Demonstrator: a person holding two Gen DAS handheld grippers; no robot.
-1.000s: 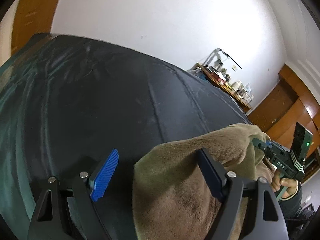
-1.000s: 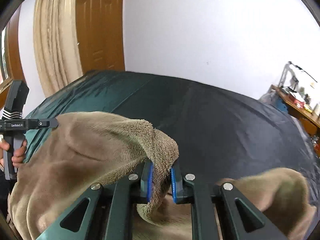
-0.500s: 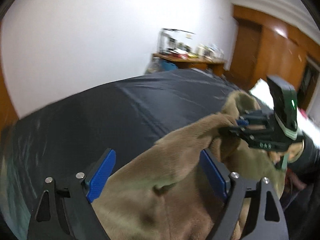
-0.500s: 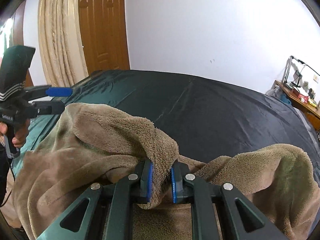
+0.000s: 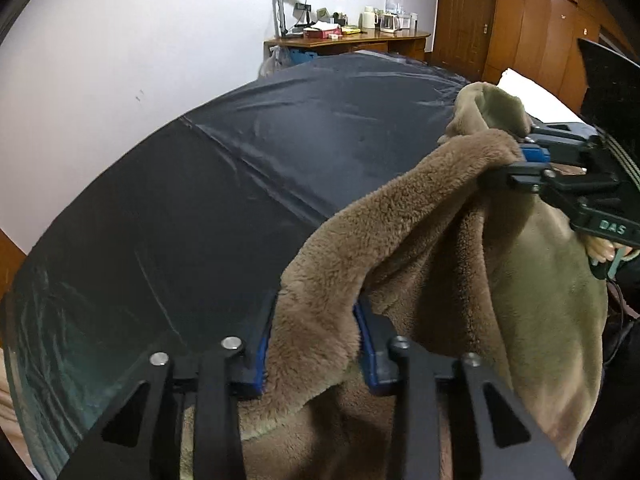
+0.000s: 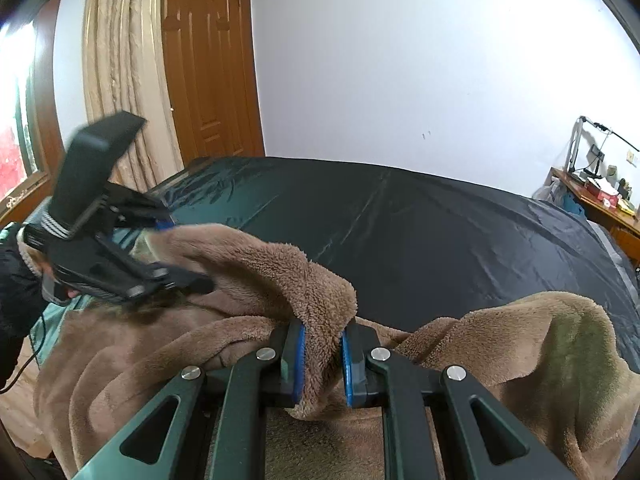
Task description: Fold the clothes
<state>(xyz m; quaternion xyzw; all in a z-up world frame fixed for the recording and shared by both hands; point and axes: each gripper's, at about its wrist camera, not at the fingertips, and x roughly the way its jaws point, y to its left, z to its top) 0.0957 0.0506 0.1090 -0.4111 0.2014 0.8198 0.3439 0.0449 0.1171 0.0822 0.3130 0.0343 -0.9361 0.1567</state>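
Observation:
A brown fleece garment [image 5: 440, 220] hangs between my two grippers above a bed with a dark cover [image 5: 240, 180]. My left gripper [image 5: 315, 320] is closing, and a thick fold of the fleece fills the gap between its blue pads and touches both. The right gripper [image 5: 524, 156] pinches another edge of the fleece at upper right. In the right wrist view, my right gripper [image 6: 323, 344] is shut on a bunched fold of the garment [image 6: 240, 264]. The left gripper [image 6: 184, 252] is blurred at the left, over the fleece. More fleece lies heaped at lower right.
The dark cover [image 6: 400, 220] stretches flat beyond the garment. A wooden desk [image 5: 348, 40] with small items stands against the far wall beside wooden wardrobes [image 5: 520, 20]. A wooden door [image 6: 212, 80] and beige curtain [image 6: 120, 60] are at the left. A hand [image 5: 600, 250] holds the right gripper.
My left gripper has swung right, rolled, and closed from wide open onto a fold of the fleece. The right gripper has kept its grip and shifted slightly.

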